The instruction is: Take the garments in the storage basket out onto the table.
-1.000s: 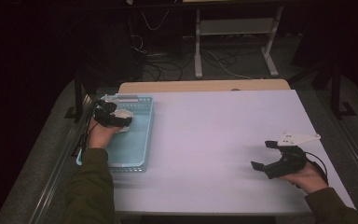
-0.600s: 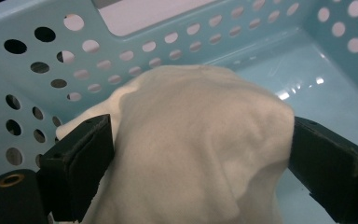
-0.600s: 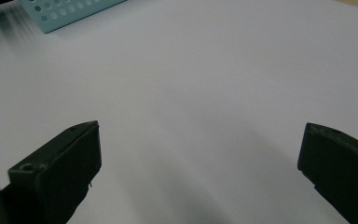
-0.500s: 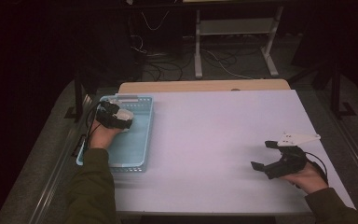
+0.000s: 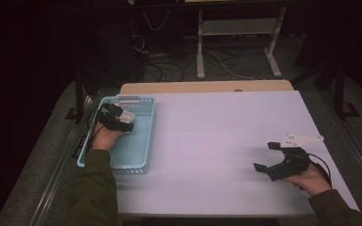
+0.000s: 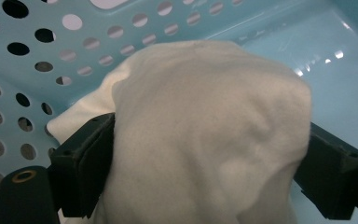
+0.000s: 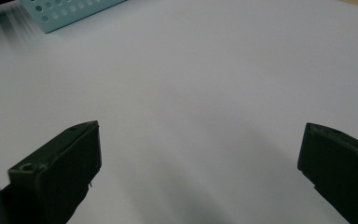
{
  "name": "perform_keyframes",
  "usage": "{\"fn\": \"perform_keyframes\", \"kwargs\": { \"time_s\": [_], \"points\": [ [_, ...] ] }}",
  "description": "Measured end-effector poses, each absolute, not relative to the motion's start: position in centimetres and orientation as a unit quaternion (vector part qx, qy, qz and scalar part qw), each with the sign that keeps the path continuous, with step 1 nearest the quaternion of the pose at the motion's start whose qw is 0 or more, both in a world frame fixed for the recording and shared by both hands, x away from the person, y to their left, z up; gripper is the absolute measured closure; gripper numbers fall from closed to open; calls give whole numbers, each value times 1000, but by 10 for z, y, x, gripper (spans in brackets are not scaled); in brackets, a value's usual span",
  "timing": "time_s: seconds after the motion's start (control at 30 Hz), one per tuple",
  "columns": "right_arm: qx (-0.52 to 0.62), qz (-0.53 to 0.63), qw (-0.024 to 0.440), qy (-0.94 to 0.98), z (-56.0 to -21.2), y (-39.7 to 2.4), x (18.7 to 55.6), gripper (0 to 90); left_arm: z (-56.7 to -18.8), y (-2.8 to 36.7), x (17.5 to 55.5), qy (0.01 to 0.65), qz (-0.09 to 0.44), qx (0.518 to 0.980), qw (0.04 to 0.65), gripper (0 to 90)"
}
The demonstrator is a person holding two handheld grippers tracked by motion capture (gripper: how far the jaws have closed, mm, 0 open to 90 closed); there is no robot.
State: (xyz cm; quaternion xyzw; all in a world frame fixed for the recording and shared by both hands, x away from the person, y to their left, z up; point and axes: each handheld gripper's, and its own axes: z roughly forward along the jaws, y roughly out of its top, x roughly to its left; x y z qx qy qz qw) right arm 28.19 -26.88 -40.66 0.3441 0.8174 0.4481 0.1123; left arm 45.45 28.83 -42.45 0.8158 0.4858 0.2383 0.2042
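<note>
The cloth (image 6: 205, 135) sits bunched in the far end of the basket (image 5: 143, 136), against its perforated wall. Your left gripper (image 6: 205, 163) has it between the jaws, which have just been closing and now touch its sides, so the grip looks nearly made; lifting it out is left. Your right gripper (image 5: 269, 157) rests on the table (image 5: 217, 132) well apart, jaws wide and empty.

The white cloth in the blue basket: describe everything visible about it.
The white cloth looks soft and fleecy, cream-white, bunched into a rounded lump with shallow folds. It sits inside the blue basket, near its holed wall at the far end. The left gripper has it between its jaws, which have just been closing and touch both sides.
</note>
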Motion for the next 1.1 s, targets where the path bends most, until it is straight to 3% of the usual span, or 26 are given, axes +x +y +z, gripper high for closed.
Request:
{"fn": "perform_keyframes", "kwargs": {
  "time_s": [0.53, 1.1],
  "points": [
    [343, 448, 112, 818, -407, -269, 282, 0, -428, 286, 453, 484, 243, 819, 188, 221],
    [343, 447, 112, 819, -407, -268, 282, 0, -425, 286, 451, 492, 237, 817, 185, 473]
  ]
}}
